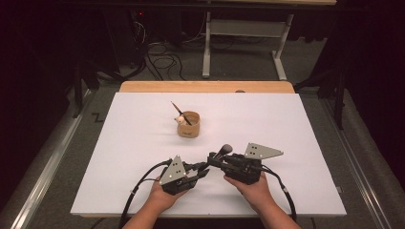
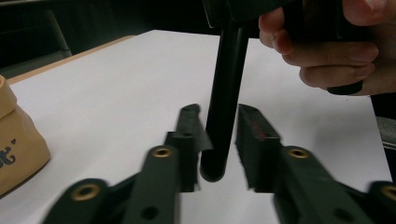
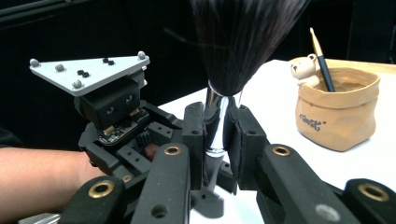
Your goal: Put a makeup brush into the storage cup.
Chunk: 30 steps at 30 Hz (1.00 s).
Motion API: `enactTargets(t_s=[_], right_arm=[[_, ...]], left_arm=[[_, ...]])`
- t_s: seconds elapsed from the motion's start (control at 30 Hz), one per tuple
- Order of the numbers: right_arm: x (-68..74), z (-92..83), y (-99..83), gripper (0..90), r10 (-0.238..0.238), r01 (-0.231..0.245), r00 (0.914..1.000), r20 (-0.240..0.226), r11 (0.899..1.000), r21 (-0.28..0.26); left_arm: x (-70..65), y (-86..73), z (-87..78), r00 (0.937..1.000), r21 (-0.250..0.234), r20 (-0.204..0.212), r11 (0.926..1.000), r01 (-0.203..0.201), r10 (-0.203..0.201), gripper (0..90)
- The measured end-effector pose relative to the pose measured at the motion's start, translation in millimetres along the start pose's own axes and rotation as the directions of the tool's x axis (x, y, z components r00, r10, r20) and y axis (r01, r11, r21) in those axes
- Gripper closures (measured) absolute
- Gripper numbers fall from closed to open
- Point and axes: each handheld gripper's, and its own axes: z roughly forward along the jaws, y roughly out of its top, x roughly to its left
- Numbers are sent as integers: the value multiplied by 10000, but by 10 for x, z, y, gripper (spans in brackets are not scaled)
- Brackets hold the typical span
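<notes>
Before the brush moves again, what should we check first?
1. Right gripper tight on the brush: pads press its silver collar. Ok.
2. Left gripper off the handle: gap beside one pad, the other very close. Cannot tell.
3. Cup upright. Ok.
4. Room in the cup: a pencil and a little bear are at one side, with space beside them. Ok.
5. Table bare between the grippers and the cup. Ok.
</notes>
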Motion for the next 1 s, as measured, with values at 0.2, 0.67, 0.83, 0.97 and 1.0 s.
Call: enactTargets(t_s=[0.2,0.67,0.83,0.97,1.0], right_arm=[[-4,-22,9,794,-145,146,9998,164,9999,-20],[-56,-110,10,794,-110,118,9983,565,9998,-129],[-74,-145,-4,794,-187,193,9974,693,9998,-83],[-83,-175,-8,794,-299,306,9964,787,9995,-80],[-87,-187,-9,793,-300,308,9961,829,9995,-90]], left_arm=[[9,12,-10,9997,167,-147,9997,198,-196,508],[85,6,-44,9957,504,-714,9968,623,-586,282],[143,-5,-75,9908,623,-1050,9938,923,-854,169],[187,-21,-123,9871,572,-1272,9928,1056,-977,146],[203,-24,-133,9861,603,-1291,9917,1136,-1051,139]])
